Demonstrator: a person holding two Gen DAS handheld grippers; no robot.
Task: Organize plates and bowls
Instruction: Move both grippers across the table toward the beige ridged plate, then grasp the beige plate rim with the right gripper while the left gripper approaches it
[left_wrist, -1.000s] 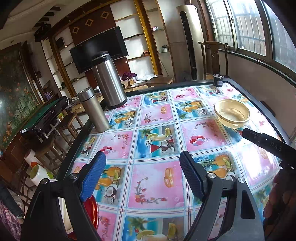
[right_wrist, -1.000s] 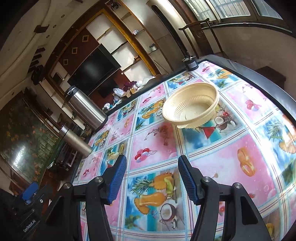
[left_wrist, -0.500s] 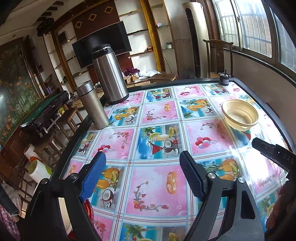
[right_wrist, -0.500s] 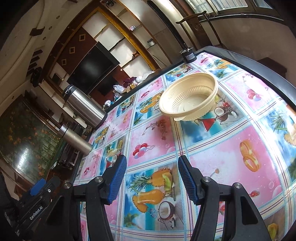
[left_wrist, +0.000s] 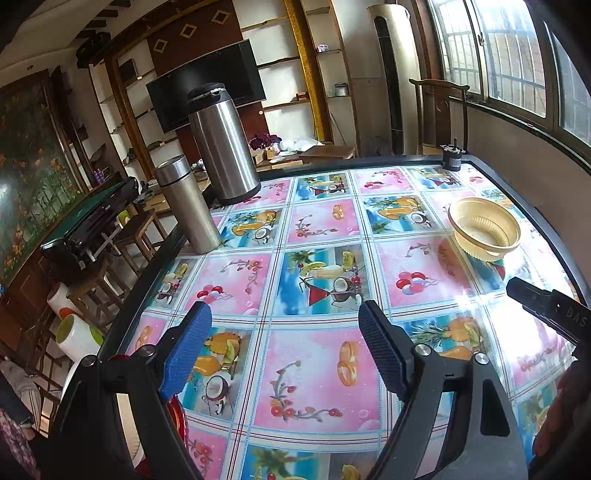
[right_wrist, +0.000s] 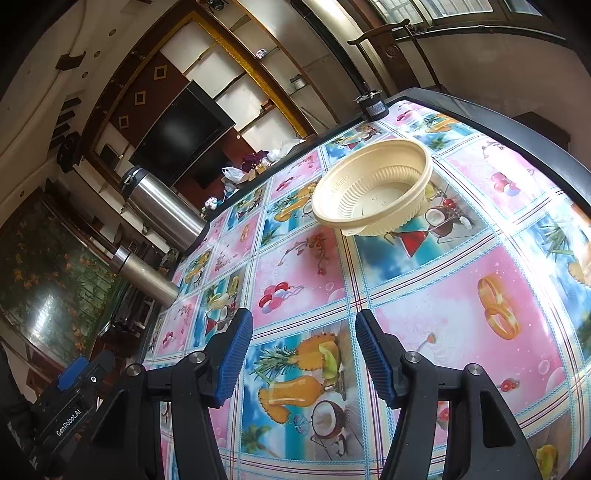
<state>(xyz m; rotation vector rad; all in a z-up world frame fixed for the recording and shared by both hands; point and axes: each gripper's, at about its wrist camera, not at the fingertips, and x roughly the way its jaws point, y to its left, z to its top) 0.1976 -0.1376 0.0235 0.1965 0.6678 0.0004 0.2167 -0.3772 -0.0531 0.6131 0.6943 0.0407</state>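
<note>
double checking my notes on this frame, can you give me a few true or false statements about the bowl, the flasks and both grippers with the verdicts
1. The cream ribbed plastic bowl stands upright on the fruit-patterned tablecloth. True.
2. The right gripper is shut on the bowl. False: its jaws are open and empty, with the bowl ahead of them and apart.
3. The tall steel vacuum flask and the slimmer steel tumbler both stand upright near the table's left edge. True.
4. The left gripper holds a plate. False: it is open with nothing between its blue pads.
5. The bowl sits between the two steel vessels. False: it is on the opposite side of the table, near the window side.
</note>
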